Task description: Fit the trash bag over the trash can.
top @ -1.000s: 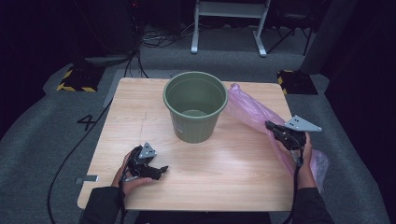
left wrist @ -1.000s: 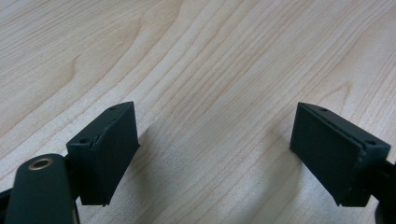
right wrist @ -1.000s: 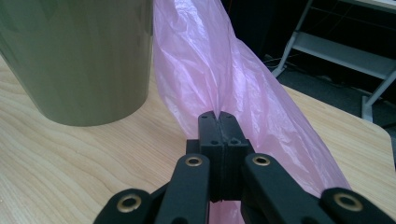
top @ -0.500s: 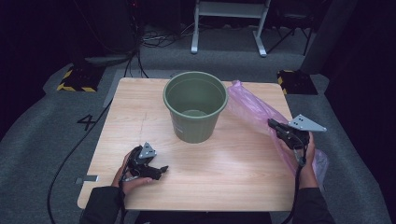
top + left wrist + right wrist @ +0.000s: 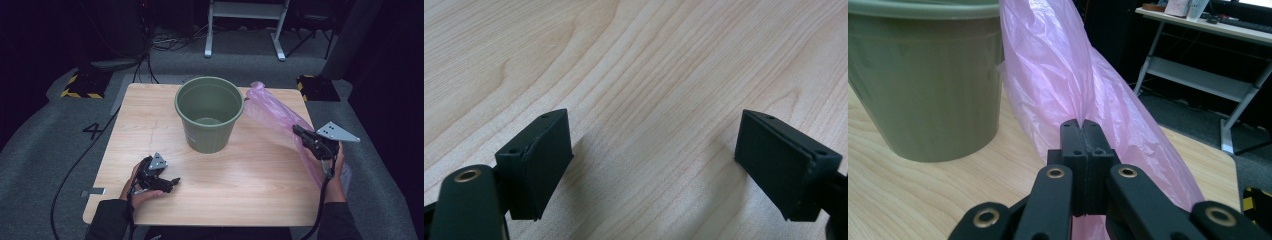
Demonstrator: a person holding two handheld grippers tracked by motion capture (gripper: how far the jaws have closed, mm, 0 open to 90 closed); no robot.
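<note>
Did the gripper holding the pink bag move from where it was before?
Yes, a little. The right gripper, shut on the pink bag, has shifted slightly right, away from the green bucket, which has stayed put on the table.

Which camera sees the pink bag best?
The right gripper view: the pink bag is close up, pinched in the shut right claw. The high view shows the bag small, lying beside the green bucket. The left gripper view looks at the bare wooden table.

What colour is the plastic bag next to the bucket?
Translucent pink bag, clearest in the right gripper view.
</note>
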